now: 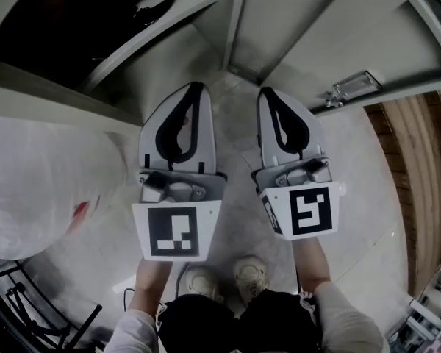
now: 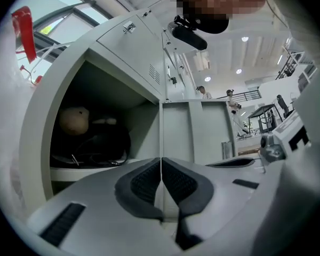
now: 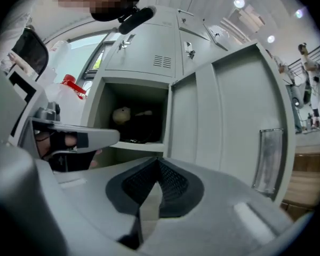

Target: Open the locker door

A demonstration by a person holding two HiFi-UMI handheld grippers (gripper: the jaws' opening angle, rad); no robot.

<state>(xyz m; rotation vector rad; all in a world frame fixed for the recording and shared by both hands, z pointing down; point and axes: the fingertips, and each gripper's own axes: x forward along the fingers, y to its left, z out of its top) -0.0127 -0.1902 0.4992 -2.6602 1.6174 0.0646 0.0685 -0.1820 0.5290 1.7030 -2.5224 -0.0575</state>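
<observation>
While both claws are hanging low in front of the lockers, I am reading the job as all but done. The locker door (image 3: 229, 111) is standing swung wide to the right, with its handle (image 3: 270, 161) out at the far right edge. Left of the door, the compartment (image 3: 136, 103) is lying open to view. A pale round thing (image 3: 121, 114) and a dark bundle (image 3: 144, 127) are sitting on its shelf.

Left gripper (image 2: 161, 160): its pads are pressing flat together with nothing between them. It is pointing toward the open compartment and the hinge line, touching neither.

Right gripper (image 3: 158, 161): its jaws are likewise meeting on nothing. It is aiming at the hinge side of the door, well apart from the handle.

In the head view both are riding side by side above the floor (image 1: 367, 197), over the wearer's shoes (image 1: 224, 279). A white plastic bag (image 1: 44, 190) is bulging at the left.

My judgement is that the step in hand is the stand-off after the swing, checking that the door is holding open. If I am wanting more swing, the next move is calling for a gentle nudge with a closed tip near the handle edge, with no grip needed. Otherwise I am keeping both claws clear of the door's arc.
</observation>
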